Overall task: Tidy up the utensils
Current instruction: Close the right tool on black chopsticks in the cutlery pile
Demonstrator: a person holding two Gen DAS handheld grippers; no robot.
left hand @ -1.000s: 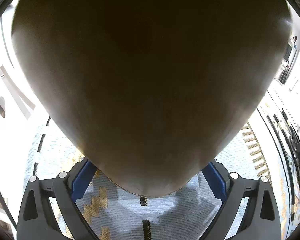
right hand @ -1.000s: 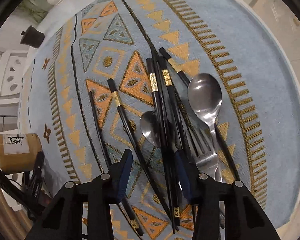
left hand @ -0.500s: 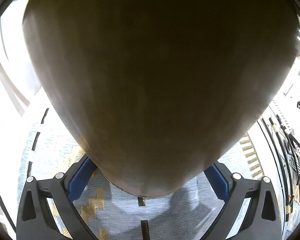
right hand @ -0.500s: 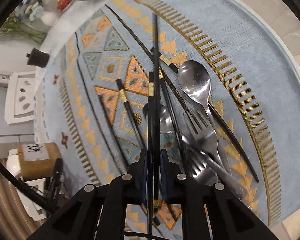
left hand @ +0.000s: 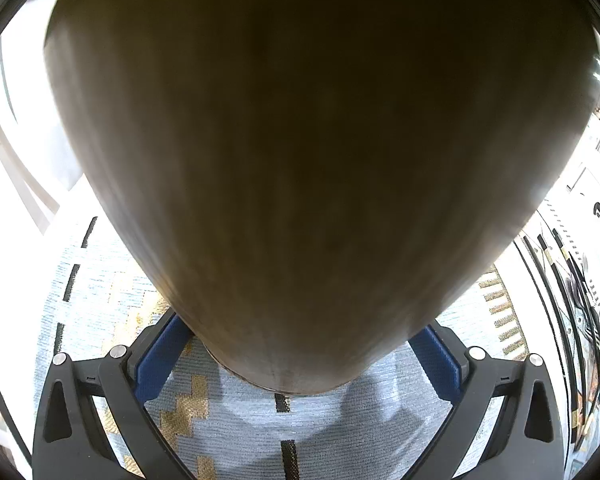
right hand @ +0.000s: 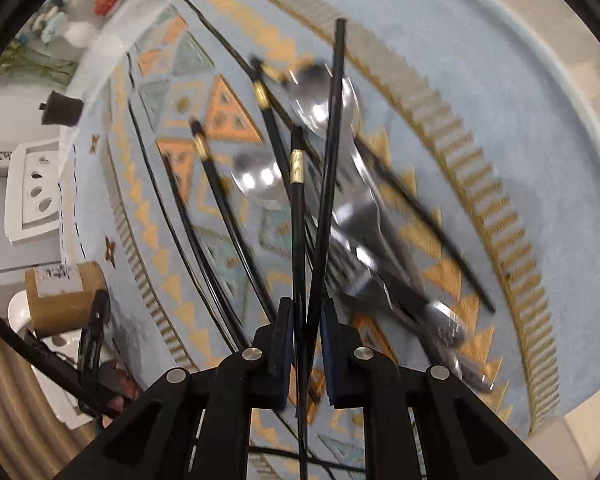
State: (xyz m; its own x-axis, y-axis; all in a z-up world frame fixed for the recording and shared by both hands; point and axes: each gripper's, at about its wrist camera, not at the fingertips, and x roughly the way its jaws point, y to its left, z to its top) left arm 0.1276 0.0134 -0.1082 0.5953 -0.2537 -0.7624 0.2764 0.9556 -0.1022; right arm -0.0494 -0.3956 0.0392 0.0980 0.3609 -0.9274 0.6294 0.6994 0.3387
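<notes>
surface: patterned blue tablecloth [right hand: 480, 80] | left: perhaps white chair [right hand: 32, 188]

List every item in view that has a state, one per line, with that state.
Left gripper: closed around the wooden holder.
Wooden holder: gripped, standing on the tablecloth.
Right gripper: shut on two chopsticks.
Two chopsticks: clamped, crossing, raised over the pile.
Large spoon: lying flat.
Small spoon: lying flat.
Fork: lying flat, blurred.

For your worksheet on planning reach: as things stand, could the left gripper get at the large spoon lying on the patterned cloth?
Probably not yet. The left gripper is closed around a big brown cylindrical holder that fills its jaws, so it has no free grip. The large spoon lies under the chopsticks that the right gripper clamps.
</notes>
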